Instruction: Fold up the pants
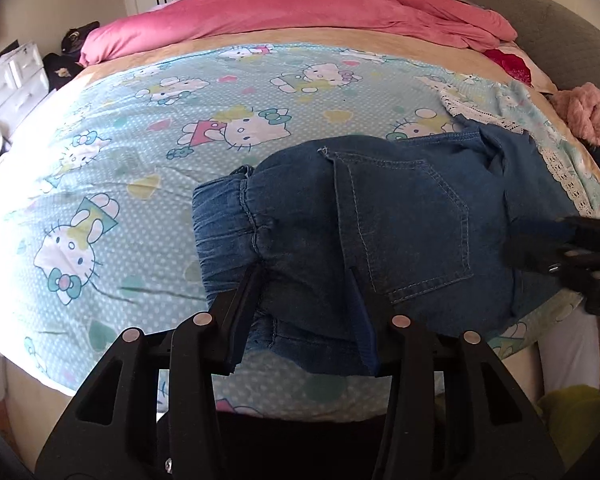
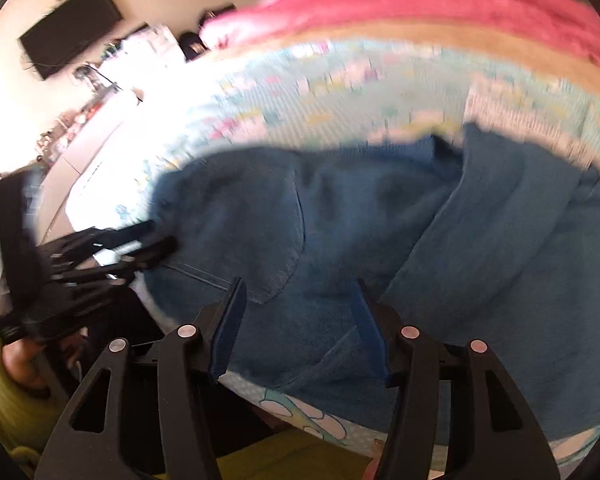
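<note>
Pants (image 1: 380,232) lie bunched at the bed's (image 1: 112,152) near edge, long axis running 9 to 3 o'clock. Left gripper (image 1: 306,276) hangs wide over the waistband end; right gripper (image 2: 300,292), also spread and empty, is over the 3 o'clock leg end.

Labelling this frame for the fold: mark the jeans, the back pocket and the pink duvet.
jeans (image 1: 296,216), left wrist view, on the bare denim left of the pocket.
back pocket (image 1: 404,216), left wrist view, on the middle of the stitched patch.
pink duvet (image 1: 300,8), left wrist view, on its bunched middle at the far end of the bed.
</note>
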{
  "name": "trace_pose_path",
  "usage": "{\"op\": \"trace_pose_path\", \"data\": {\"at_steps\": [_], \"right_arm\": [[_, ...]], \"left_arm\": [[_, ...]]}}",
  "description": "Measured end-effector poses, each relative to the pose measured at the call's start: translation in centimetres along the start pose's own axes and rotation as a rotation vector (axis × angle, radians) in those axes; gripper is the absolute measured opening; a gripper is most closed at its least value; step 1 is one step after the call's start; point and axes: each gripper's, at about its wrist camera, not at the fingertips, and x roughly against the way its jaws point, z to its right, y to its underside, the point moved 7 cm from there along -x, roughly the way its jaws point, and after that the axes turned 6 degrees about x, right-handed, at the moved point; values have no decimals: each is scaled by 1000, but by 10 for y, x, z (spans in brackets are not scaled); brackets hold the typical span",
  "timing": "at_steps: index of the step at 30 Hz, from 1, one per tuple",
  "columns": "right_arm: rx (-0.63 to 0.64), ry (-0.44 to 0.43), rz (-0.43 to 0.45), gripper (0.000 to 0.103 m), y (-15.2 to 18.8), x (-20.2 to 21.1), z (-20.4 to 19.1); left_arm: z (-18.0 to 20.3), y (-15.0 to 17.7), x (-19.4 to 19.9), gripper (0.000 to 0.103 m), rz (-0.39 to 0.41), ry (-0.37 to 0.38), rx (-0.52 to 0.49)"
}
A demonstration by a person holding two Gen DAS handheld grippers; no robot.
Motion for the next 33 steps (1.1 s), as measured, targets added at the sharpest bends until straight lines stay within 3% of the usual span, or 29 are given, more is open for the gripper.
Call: {"op": "trace_pose_path", "data": {"at_steps": [2,5,6,10,13,17,22,27,33], "right_arm": [[-19,4,-46,53,5,-13,6],[-6,-11,-21,54,-1,-3,4],[-3,-8,-7,60,-3,2,6],[-15,28,90,62,-20,32,20],[-26,77,140,72,-29,49,36],[-56,133,189,77,-43,65,61],[-82,187,226,79,-56,74,88],[-93,239,231,79,-69,77,114],[-53,286,183,79,-107,51,140]], "left_arm": [[-2,0,0,36,-2,3,13],[-2,-5,10,37,19,28,50],[-1,-8,17,41,34,52,66],[9,-20,40,52,92,74,60],[20,-26,55,61,129,81,41],[37,-31,66,75,151,90,7],[57,-35,61,84,138,111,-26],[89,-34,43,84,94,172,-59],[132,-26,9,84,1,238,-104]]}}
